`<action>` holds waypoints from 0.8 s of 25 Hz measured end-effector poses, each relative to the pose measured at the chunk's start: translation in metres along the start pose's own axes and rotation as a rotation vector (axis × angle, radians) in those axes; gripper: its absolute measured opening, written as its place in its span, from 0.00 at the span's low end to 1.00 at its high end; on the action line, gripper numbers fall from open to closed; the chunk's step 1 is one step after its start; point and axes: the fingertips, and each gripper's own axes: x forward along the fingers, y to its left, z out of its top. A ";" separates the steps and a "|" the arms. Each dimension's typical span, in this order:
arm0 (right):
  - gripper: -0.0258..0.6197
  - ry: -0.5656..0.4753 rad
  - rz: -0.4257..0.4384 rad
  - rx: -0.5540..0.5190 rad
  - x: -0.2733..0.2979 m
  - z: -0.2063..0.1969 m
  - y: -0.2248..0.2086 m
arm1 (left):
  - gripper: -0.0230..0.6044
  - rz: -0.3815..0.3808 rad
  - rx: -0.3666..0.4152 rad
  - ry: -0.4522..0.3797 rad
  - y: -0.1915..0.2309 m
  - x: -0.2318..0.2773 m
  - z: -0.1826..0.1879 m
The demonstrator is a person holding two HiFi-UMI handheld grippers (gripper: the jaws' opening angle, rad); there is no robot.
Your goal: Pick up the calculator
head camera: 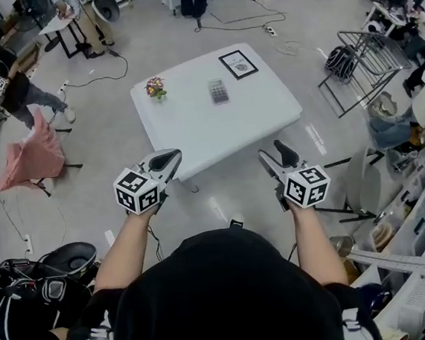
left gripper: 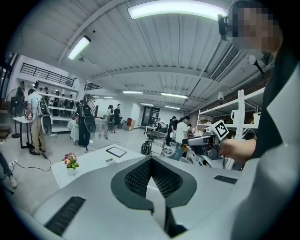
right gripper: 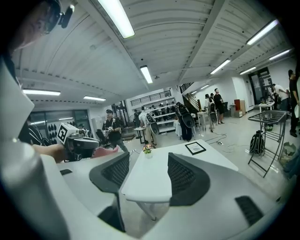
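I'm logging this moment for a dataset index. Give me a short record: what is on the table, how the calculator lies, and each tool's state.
surface: white table
on it: calculator, flower pot, framed picture
calculator: flat, untouched, between the pot and the picture
left tool: jaws together, empty, well short of the calculator
right tool: jaws apart, empty, well short of the calculator

Nothing legible shows anywhere. The framed card (head camera: 238, 64) on the table (head camera: 186, 127), well ahead of the left gripper (head camera: 165, 161) and right gripper (head camera: 272, 153), bears print too small to read. The calculator (head camera: 218, 91), slightly nearer them, shows only blurred keys.
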 end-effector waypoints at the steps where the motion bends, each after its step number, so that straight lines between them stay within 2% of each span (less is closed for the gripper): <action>1: 0.45 0.003 0.005 0.001 0.003 0.001 -0.004 | 0.06 0.005 -0.003 0.001 0.001 0.004 0.001; 15: 0.46 0.027 0.085 0.016 0.031 0.026 -0.080 | 0.06 0.079 -0.026 0.014 -0.001 0.064 0.023; 20: 0.46 0.034 0.130 0.015 0.037 0.031 -0.092 | 0.06 0.107 -0.036 0.016 -0.008 0.074 0.026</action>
